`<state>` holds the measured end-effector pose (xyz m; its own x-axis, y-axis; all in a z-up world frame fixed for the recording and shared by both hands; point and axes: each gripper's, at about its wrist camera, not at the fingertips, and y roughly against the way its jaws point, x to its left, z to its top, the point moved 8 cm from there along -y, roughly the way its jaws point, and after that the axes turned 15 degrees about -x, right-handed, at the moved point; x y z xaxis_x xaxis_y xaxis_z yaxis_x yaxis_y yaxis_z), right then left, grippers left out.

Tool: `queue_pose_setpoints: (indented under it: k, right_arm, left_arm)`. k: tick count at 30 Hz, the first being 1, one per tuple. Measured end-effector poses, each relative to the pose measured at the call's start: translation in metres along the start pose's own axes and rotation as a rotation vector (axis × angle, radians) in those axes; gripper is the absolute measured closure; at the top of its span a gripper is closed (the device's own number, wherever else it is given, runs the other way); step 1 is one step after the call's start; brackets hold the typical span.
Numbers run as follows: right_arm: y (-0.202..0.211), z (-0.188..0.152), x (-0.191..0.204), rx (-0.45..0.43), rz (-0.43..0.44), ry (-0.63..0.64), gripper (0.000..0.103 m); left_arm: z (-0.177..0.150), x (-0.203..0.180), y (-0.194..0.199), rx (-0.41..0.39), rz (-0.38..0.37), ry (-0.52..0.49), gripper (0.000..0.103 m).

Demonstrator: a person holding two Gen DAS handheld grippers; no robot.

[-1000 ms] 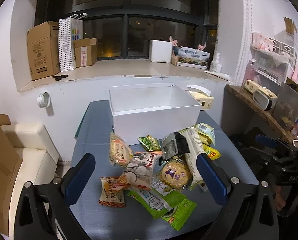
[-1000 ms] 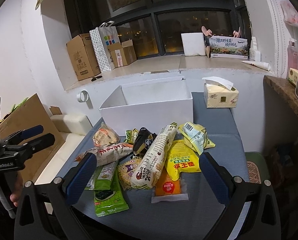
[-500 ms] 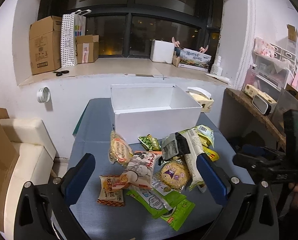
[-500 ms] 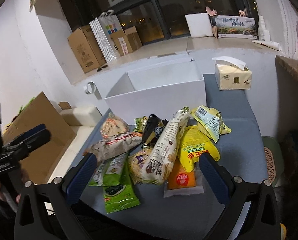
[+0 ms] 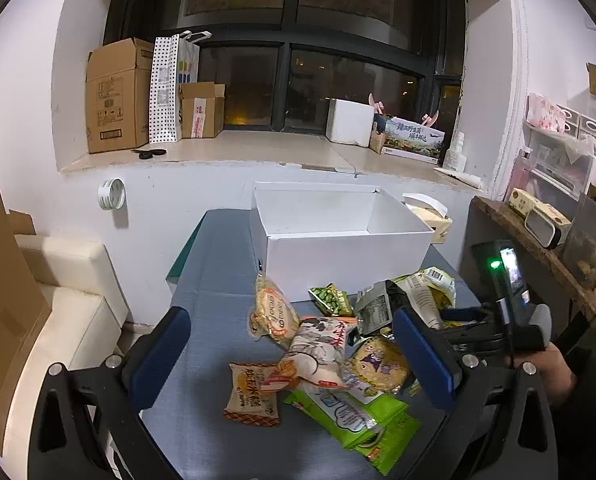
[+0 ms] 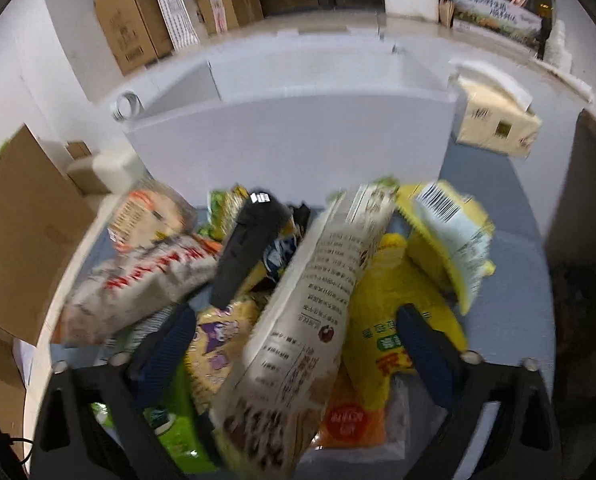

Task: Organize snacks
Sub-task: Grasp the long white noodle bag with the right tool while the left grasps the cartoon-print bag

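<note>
Two blue-padded fingers of the left hand-held gripper (image 5: 294, 354) stand wide apart in the left wrist view, nothing between them but air, hovering above the near edge of the blue desk (image 5: 210, 280). Between and just beyond those fingers lies the snack pile (image 5: 337, 344): an orange packet (image 5: 253, 394) nearest on the left, a white pouch with red lettering (image 5: 321, 344) ahead of it, green packets (image 5: 357, 416) toward the right finger, and a round yellow packet (image 5: 379, 364) beside that finger. Farther ahead, past the pile, an open white box (image 5: 337, 248) stands on the desk, with a tissue box (image 5: 429, 220) behind its right corner. Off to the right, the right hand-held gripper (image 5: 477, 324) reaches low into the pile. From the right wrist view, which is blurred, the right hand-held gripper (image 6: 298, 340) is also spread wide and holds nothing; a long beige packet (image 6: 305, 320) lies lengthwise between its fingers, a yellow bag (image 6: 381, 332) sits against the right finger, and a black packet (image 6: 246, 248) lies ahead on the left. The white box (image 6: 294, 136) is straight ahead beyond the snacks.
</note>
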<state>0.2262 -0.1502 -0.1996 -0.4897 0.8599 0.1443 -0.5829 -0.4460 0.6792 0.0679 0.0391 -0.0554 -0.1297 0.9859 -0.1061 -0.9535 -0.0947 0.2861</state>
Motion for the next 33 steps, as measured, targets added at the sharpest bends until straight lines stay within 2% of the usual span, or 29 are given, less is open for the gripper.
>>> queue_pose_setpoints:
  k: [1, 4, 7, 11, 12, 14, 23, 25, 27, 30, 31, 32, 33]
  right_arm:
    - [-0.006, -0.005, -0.001, 0.026, -0.013, 0.012, 0.046]
    - [-0.006, -0.008, 0.002, 0.024, -0.028, 0.059, 0.056]
    - [0.008, -0.003, -0.003, -0.007, -0.041, 0.043, 0.063]
    - [0.042, 0.009, -0.014, -0.085, -0.019, -0.004, 0.065]
    - [0.056, 0.014, -0.017, -0.116, -0.006, -0.028, 0.065]
    - [0.081, 0.019, -0.02, -0.172, 0.02, -0.042, 0.065]
    - [0.156, 0.024, -0.025, -0.311, 0.066, -0.09, 0.065]
    - [0.158, 0.021, -0.023, -0.323, 0.066, -0.079, 0.065]
    - [0.165, 0.02, -0.023, -0.333, 0.07, -0.083, 0.065]
    - [0.168, 0.02, -0.024, -0.343, 0.076, -0.091, 0.065]
    - [0.168, 0.019, -0.024, -0.341, 0.073, -0.09, 0.065]
    - [0.167, 0.019, -0.024, -0.339, 0.066, -0.087, 0.065]
    - [0.166, 0.018, -0.024, -0.339, 0.062, -0.086, 0.065]
  left_arm:
    - [-0.001, 0.0, -0.001, -0.007, 0.0, -0.007, 0.0]
    - [-0.006, -0.001, -0.004, -0.007, 0.0, -0.029, 0.0]
    - [-0.016, -0.008, -0.012, 0.056, -0.03, -0.045, 0.0]
    - [-0.027, -0.017, -0.027, 0.148, -0.106, -0.061, 0.0]
    - [-0.033, -0.018, -0.036, 0.197, -0.132, -0.056, 0.0]
    - [-0.039, -0.018, -0.05, 0.245, -0.159, -0.036, 0.0]
    - [-0.074, -0.035, -0.108, 0.442, -0.197, -0.059, 0.0]
    - [-0.087, -0.038, -0.121, 0.512, -0.228, -0.048, 0.0]
    - [-0.096, -0.04, -0.13, 0.551, -0.225, -0.053, 0.0]
    - [-0.106, -0.039, -0.139, 0.576, -0.209, -0.079, 0.001]
    - [-0.109, -0.04, -0.141, 0.592, -0.208, -0.08, 0.011]
    - [-0.11, -0.04, -0.142, 0.599, -0.207, -0.084, 0.036]
    - [-0.112, -0.041, -0.142, 0.608, -0.208, -0.087, 0.048]
